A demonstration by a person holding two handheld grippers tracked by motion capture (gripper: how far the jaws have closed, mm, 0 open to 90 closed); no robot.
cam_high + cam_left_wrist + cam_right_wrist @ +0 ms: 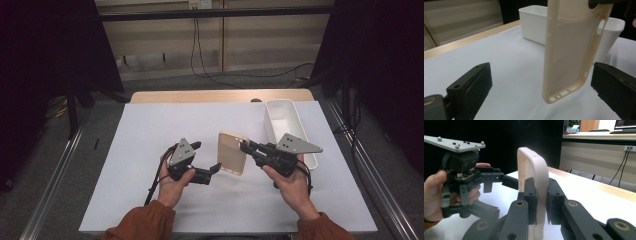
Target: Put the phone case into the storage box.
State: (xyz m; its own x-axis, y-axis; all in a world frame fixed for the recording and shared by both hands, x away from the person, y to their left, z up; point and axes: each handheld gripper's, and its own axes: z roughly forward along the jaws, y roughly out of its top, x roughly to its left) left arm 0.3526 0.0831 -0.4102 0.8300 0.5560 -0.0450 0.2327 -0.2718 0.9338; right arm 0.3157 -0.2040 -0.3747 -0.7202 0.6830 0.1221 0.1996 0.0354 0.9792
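Your right gripper [246,146] is clamped on the beige phone case [232,152], pads pinching one long side wall near the camera-cutout end, so the case hangs off the fingertips above the white sheet [150,130], not resting on it. Your left gripper [206,156] has its jaws spread wide; in the left gripper view the phone case [571,50] sits between the two black pads [477,82], nearer the right one, touching neither. Read: this looks like a handover or regrip step, right hand carrying, left hand either just off the case or lining up for a second grip. If you want the left to take it, close on the lower end by the port cutouts, square to the wall and not on the thin back panel. If it's headed for the white bin [287,120], that sits just behind your right fingertips, open top, so a short carry and drop should do. Material notes: the case is a soft-looking, matte, slightly translucent shell, rounded corners, raised rim, oval cutout and small slots along the edge, so expect it to flex and twist under a one-sided pinch. The bin is rigid, glossy plastic, oblong, with rounded corners. The sheet is smooth and flat.
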